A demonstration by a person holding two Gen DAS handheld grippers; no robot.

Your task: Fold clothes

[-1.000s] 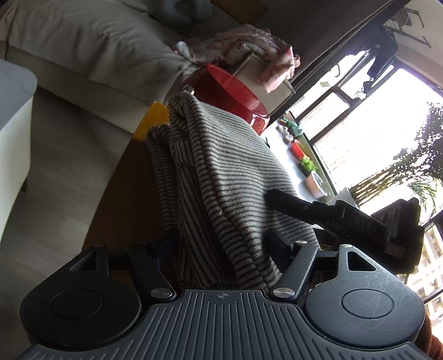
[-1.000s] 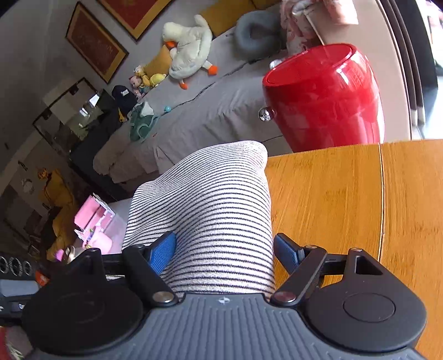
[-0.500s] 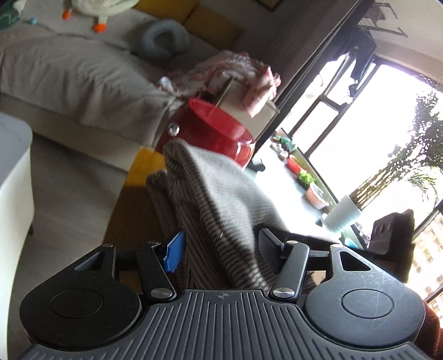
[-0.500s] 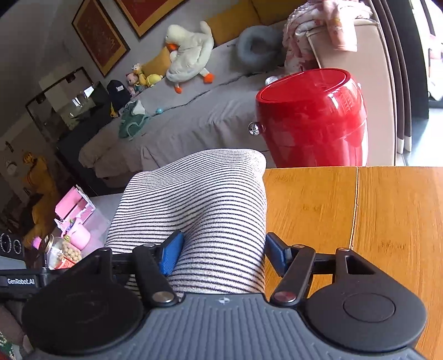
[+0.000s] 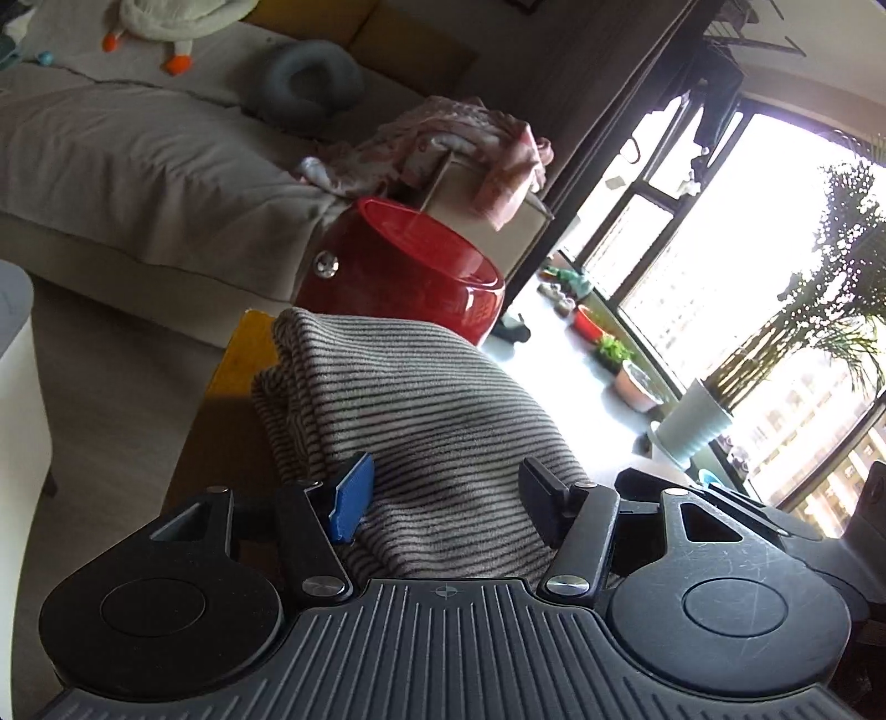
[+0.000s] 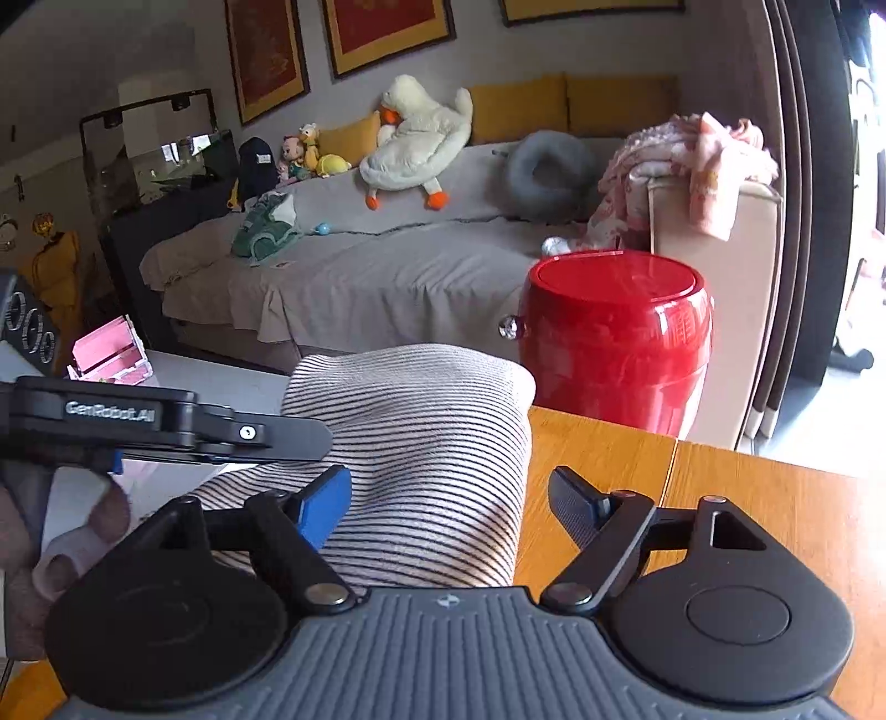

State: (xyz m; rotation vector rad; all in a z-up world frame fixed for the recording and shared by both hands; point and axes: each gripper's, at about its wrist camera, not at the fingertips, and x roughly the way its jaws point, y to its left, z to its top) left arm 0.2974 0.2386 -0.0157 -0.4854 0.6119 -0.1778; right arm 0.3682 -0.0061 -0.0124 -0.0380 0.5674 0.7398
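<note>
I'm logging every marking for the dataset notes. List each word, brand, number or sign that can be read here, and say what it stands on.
"GenRobot.AI": white lettering on the side of the left gripper, seen in the right wrist view.
Round digit-like marks on the dark panel at the left edge: too blurred to read.
Framed wall pictures: no legible text.
Striped garment, red barrel: no text visible.

This was a home, a lived-in living room. A long grey sofa [image 6: 387, 266] ran along the wall, yellow cushions [image 6: 570, 105] behind it and a plush duck [image 6: 415, 144] flopped on top. Framed pictures [image 6: 382, 27] hung above. A red drum stool [image 6: 614, 332] stood by the wooden table [image 6: 747, 498], and potted plants [image 5: 692, 415] lined the big window [image 5: 747, 249].
</note>
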